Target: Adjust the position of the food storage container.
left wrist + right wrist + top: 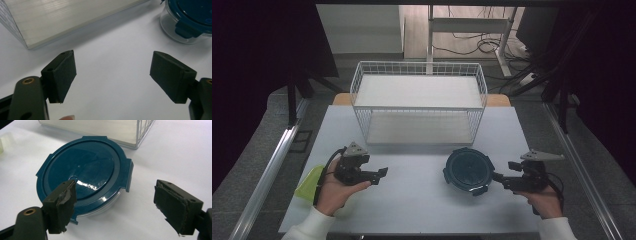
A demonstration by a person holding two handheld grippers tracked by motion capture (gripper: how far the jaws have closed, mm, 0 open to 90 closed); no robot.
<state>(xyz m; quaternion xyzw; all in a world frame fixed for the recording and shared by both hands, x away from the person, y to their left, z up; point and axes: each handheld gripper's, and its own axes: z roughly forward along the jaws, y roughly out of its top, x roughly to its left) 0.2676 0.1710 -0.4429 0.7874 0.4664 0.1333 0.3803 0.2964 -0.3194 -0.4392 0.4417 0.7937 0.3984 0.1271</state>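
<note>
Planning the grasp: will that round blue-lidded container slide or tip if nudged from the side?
Probably slides, not tips: the container sits low and wide on the smooth white table. Its clear wall looks rigid, perhaps glass, so possibly heavy and slick. The lid's clip tabs seem the likeliest edges to catch.

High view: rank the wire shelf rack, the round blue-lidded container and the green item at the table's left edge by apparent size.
1. wire shelf rack, by far the largest.
2. blue-lidded container.
3. green item, smallest as seen; the left hand hides part of it.

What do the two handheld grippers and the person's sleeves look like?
Both the left gripper and right gripper are black, each topped by a grey three-cornered plate and trailing a black cable. Their jaws end in blocky black pads; the right's look frayed. The sleeves are white.
</note>
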